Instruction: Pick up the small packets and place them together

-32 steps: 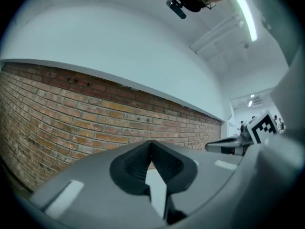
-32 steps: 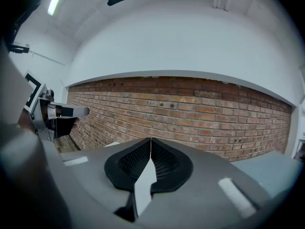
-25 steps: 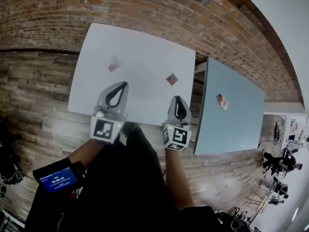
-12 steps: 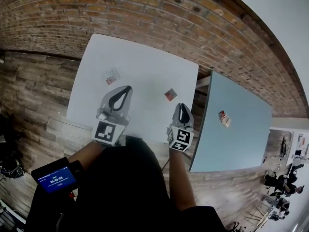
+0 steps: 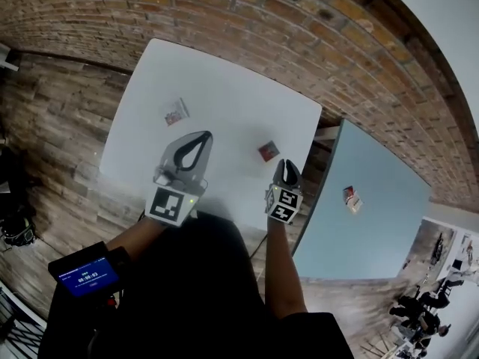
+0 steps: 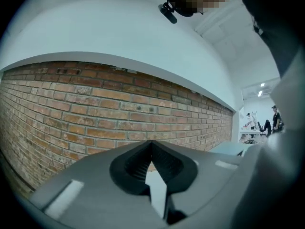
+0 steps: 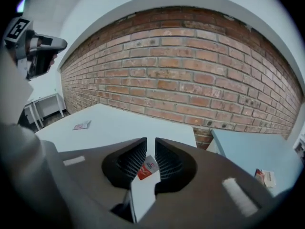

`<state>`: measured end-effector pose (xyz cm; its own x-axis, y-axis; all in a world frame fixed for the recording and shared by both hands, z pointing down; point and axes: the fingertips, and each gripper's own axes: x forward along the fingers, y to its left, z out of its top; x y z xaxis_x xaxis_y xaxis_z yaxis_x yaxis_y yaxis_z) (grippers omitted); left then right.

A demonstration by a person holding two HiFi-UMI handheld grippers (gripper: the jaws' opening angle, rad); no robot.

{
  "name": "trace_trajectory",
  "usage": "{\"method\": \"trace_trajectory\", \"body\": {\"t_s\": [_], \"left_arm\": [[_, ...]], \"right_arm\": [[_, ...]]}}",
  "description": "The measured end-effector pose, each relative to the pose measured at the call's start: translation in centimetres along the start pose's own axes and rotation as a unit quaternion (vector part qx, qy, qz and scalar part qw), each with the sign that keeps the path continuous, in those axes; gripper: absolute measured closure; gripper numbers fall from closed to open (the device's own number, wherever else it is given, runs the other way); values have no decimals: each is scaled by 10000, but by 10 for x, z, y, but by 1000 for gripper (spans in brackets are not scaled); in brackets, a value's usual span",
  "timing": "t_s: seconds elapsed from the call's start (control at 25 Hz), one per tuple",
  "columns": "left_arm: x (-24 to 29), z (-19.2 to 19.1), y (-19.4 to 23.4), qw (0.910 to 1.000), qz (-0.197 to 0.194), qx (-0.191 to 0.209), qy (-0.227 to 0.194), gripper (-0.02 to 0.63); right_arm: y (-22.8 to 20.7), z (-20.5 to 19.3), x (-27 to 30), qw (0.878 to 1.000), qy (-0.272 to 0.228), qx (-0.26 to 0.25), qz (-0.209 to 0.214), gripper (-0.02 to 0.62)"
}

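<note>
Right gripper view showed the right gripper (image 7: 150,140), its jaws just opening with nothing between them, aimed at the red packet (image 7: 148,167) lying on the white table (image 7: 119,123). The left gripper (image 6: 151,142) was clenched, empty. The approach was under way; next it likely needed to lower, straddle the packet and close.

We find the white surface (image 5: 224,81) bare but for 2 packets: a red packet (image 5: 268,151) just ahead of the right gripper (image 5: 287,164), a pale packet (image 5: 176,112) near the left edge. The brick wall (image 5: 262,13) closes its far side; a gap parts it from the blue surface (image 5: 374,215).
</note>
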<state>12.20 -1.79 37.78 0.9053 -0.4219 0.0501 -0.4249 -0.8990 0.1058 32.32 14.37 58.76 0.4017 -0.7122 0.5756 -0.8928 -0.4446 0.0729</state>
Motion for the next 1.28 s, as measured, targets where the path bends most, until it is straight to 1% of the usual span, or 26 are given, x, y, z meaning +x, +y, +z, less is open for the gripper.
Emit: {"method": "trace_trajectory", "body": {"t_s": [0.12, 0.2, 0.32, 0.48, 0.68, 0.84, 0.96, 1.12, 1.28], "left_arm": [[1, -7, 3, 10000, 4, 14, 48, 604], [0, -2, 7, 9999, 45, 59, 83, 604], [-5, 3, 15, 9997, 172, 105, 149, 604], [-6, -3, 18, 9992, 298, 66, 242, 604], [-7, -14, 15, 9985, 356, 39, 414, 604], [-10, -24, 21, 9970, 468, 7, 613, 604], [-12, -25, 25, 9967, 533, -4, 618, 604], [-16, -27, 26, 9961, 599, -54, 642, 604], [-16, -30, 24, 9959, 598, -52, 678, 604]], "right_arm": [[-12, -21, 17, 9994, 288, 171, -94, 525], [-13, -29, 26, 9987, 463, 232, 17, 511], [-8, -40, 39, 9968, 765, 146, 198, 500], [-12, -62, 57, 9932, 1114, 167, 294, 500], [-17, -80, 72, 9882, 1431, 419, 361, 493], [-14, -85, 79, 9838, 1616, 636, 450, 482], [-14, -91, 82, 9808, 1759, 729, 432, 482], [-16, -100, 83, 9748, 1958, 988, 414, 483], [-15, -101, 83, 9740, 2051, 840, 474, 489]]}}
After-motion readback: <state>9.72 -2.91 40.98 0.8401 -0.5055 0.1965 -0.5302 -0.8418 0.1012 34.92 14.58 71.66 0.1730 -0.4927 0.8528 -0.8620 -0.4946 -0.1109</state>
